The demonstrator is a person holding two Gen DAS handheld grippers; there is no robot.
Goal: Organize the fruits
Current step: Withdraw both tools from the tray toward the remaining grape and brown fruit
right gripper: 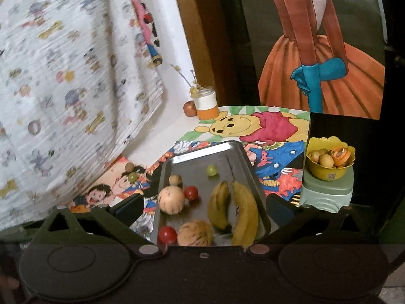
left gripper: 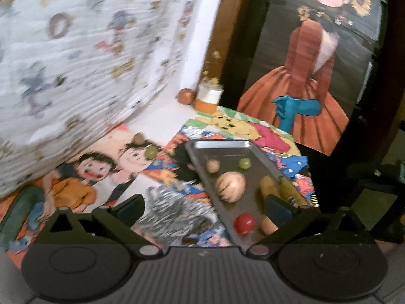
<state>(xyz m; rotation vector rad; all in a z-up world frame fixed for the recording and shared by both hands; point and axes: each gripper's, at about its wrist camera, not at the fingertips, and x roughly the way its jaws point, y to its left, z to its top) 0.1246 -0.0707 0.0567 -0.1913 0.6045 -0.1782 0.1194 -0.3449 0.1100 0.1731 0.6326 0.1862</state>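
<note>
In the left wrist view the whole scene was smeared, the patterned cloth (left gripper: 83,58) most of all, its printed figures unreadable. The bananas (left gripper: 278,187) were partly hidden behind the left gripper's right finger (left gripper: 278,212), and a small pale fruit (left gripper: 268,225) showed only in part. In the right wrist view the gripper body cut off the tray's (right gripper: 202,149) near edge and the lower end of one large pale fruit (right gripper: 195,233). The yellow bowl's (right gripper: 326,172) contents were too small to identify.

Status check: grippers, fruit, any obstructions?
Left gripper and right gripper open, empty. Bananas on tray. Green grape off tray.
</note>
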